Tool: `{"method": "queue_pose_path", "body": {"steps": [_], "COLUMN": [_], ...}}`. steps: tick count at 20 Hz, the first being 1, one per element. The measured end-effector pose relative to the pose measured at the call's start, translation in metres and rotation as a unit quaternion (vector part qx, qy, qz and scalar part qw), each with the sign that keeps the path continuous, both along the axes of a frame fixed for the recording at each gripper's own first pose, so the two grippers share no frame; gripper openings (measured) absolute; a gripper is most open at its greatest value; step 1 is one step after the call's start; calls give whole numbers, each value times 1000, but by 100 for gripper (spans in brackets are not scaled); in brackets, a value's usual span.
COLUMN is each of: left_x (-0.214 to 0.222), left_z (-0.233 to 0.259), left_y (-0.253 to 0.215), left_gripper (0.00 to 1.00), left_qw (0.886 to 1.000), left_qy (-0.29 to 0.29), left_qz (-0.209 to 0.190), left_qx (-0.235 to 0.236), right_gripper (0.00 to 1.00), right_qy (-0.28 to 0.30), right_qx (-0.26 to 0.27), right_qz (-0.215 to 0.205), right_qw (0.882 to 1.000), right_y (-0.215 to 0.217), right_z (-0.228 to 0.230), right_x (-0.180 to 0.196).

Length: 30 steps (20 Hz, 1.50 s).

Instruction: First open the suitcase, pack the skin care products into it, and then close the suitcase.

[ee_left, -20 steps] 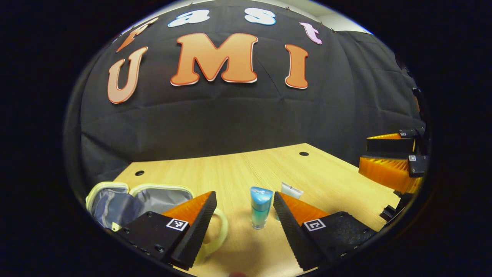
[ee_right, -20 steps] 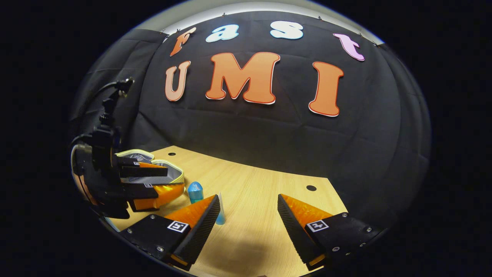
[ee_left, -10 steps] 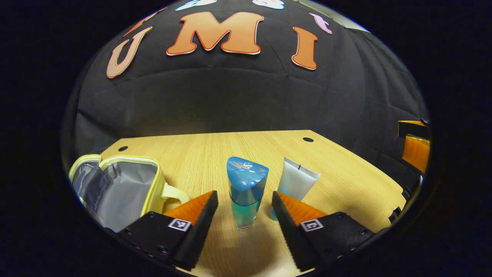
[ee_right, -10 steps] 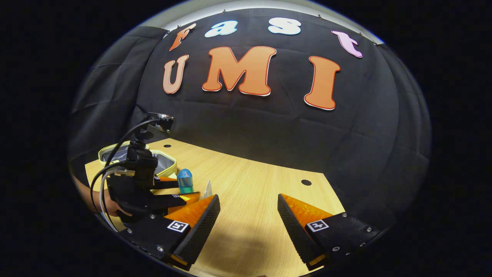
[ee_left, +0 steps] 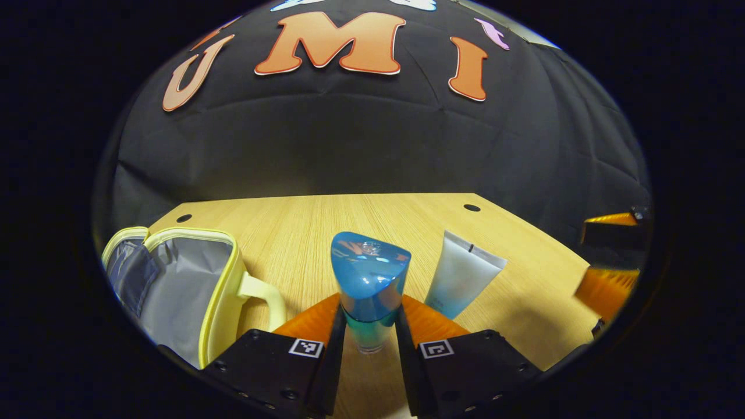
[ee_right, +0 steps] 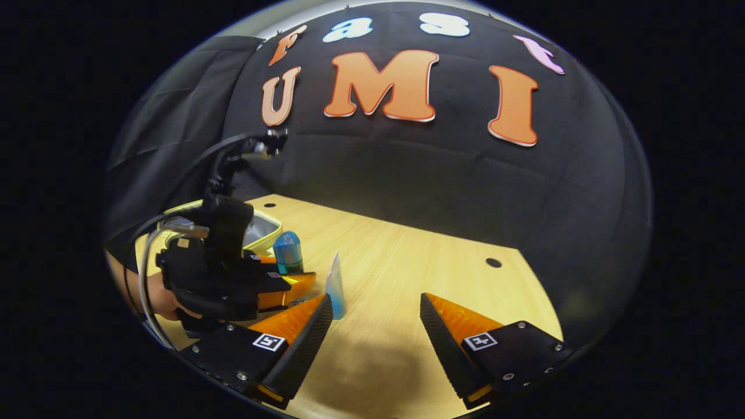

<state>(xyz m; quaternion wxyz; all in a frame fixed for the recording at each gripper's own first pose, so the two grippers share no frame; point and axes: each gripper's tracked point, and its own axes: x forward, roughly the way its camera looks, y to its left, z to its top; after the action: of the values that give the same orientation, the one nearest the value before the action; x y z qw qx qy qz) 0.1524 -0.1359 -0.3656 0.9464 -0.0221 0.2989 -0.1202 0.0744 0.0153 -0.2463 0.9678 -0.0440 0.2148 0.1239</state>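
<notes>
My left gripper (ee_left: 370, 343) is clamped on the bottle (ee_left: 369, 291): both fingers press its lower body, one on each side. Bottle is upright on the table (ee_left: 349, 221), blue cap on top, clear teal body below. In the right gripper view I see the same grip from the side: left gripper (ee_right: 291, 278) low over the table with the bottle (ee_right: 288, 252) standing between its fingers, a hand (ee_right: 156, 295) behind it holding the rig, cables looping up from it.

Just right of the bottle in the left gripper view is the tube (ee_left: 463, 274), standing cap-down, tilted a bit to the right, near the bottle; I cannot tell whether they touch. In the right gripper view the tube (ee_right: 335, 285) sits right by my right gripper's left finger; can't tell if it touches.

My right gripper (ee_right: 377, 317) is spread wide, nothing between the fingers, hovering over bare table. It also shows at the right edge of the left gripper view (ee_left: 608, 256), blurred.

Left of the bottle, the suitcase (ee_left: 174, 285) lies unzipped, lid flipped back, grey lining showing, pale yellow trim and handle toward the bottle. I see no products inside. In the right gripper view it (ee_right: 262, 228) sits behind the left gripper.

Farther back, two holes in the tabletop, then the cloth wall.
</notes>
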Motion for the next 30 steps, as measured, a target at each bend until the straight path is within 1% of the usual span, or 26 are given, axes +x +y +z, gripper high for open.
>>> {"method": "queue_pose_path", "body": {"steps": [1, 4, 8, 9, 10, 11, 12, 13, 14, 15, 16, 18, 20, 22, 24, 26, 30], "left_x": [-1, -2, 0, 2, 2, -1, -2, -2, -2, -2, -5, -5, -9, -12, -12, -13, -14], "left_z": [4, 23, 58, 67, 74, 80, 85, 90, 97, 102, 105, 113, 117, 122, 126, 124, 99], "left_y": [2, 14, 44, 53, 60, 63, 68, 76, 81, 86, 93, 109, 129, 149, 168, 188, 235], "left_gripper": [44, 45, 45, 47, 45, 46, 46, 45, 45, 45, 45, 47, 45, 46, 45, 46, 46], "left_qw": [1000, 1000, 999, 998, 998, 998, 998, 998, 997, 997, 997, 996, 996, 995, 995, 996, 995], "left_qy": [0, -7, -20, -29, -30, -25, -24, -28, -32, -31, -28, -25, -15, -8, 1, 13, 62], "left_qz": [3, 14, 45, 52, 55, 58, 62, 64, 64, 66, 69, 80, 90, 99, 97, 87, 65], "left_qx": [-3, -6, -12, -3, -3, -9, -10, 0, 8, 11, 12, 14, 19, 24, 25, 29, 36], "right_gripper": [96, 96, 94, 89, 82, 67, 70, 62, 58, 38, 39, 36, 35, 35, 34, 35, 35], "right_qy": [11, 29, 57, 65, 72, 78, 84, 85, 84, 89, 100, 115, 113, 113, 119, 119, 131], "right_qx": [4, 9, 22, 21, 22, 25, 29, 30, 32, 36, 47, 63, 69, 76, 90, 106, 126], "right_qz": [6, 30, 52, 56, 59, 61, 61, 57, 54, 47, 49, 53, 64, 78, 82, 74, 64], "right_qw": [1000, 999, 997, 996, 995, 995, 994, 994, 995, 994, 993, 990, 989, 988, 985, 984, 981], "right_y": [8, 30, 56, 60, 64, 68, 70, 72, 72, 75, 77, 87, 97, 112, 128, 143, 179], "right_z": [-10, -33, -57, -64, -69, -71, -73, -75, -74, -76, -74, -67, -49, -27, -7, 13, 33], "right_x": [6, 22, 44, 45, 46, 48, 50, 54, 56, 59, 55, 52, 52, 49, 46, 44, 42]}}
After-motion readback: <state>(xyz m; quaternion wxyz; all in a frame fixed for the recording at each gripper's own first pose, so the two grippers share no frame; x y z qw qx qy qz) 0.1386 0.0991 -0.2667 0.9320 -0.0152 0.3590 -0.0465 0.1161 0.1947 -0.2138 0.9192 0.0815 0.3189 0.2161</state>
